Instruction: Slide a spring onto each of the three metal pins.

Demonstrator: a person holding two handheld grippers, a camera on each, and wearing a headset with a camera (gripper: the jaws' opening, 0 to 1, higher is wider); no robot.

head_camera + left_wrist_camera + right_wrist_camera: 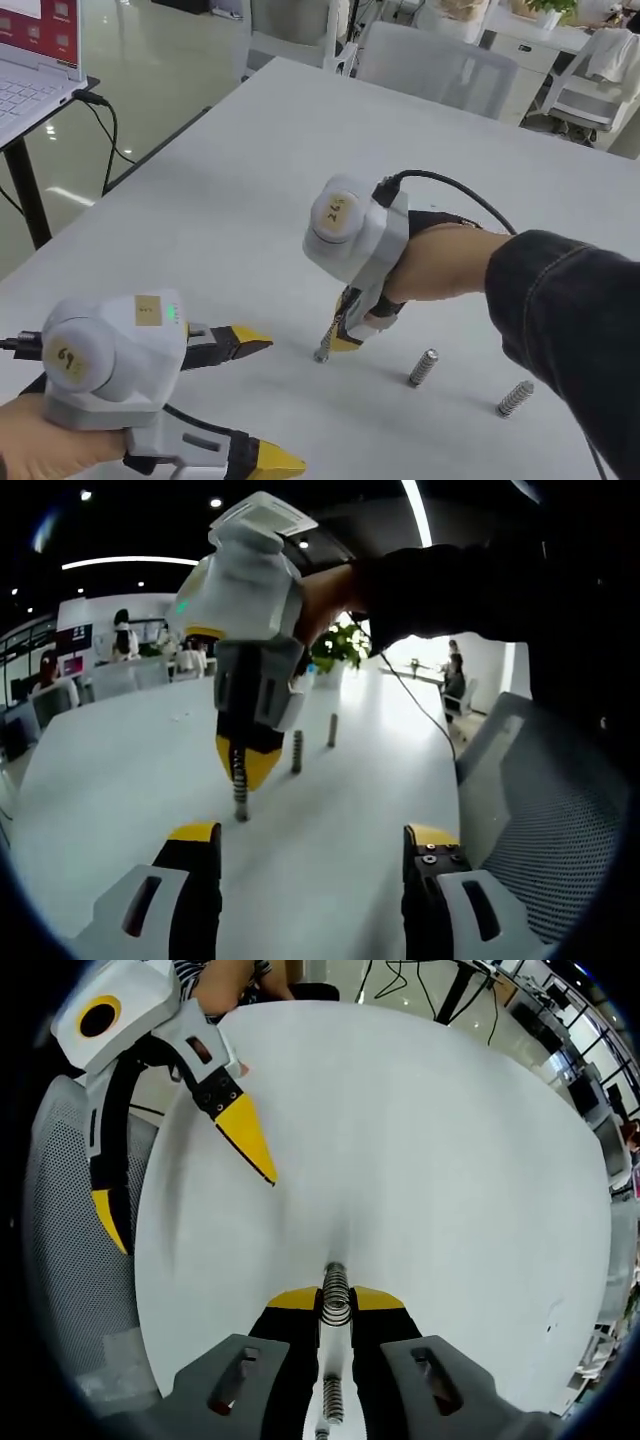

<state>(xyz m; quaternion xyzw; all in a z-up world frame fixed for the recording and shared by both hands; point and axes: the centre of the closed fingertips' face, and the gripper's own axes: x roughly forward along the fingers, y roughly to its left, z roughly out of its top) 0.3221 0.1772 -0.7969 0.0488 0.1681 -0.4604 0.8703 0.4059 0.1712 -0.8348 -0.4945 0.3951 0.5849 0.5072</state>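
Nearby, a laptop [30,70] flanks the white table [230,190], right claw [345,335] pinching a spring [337,1290].

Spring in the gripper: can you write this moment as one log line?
right gripper: shut on small metal coil spring, upright on white table | left gripper: open, empty | two other metal pins: upright
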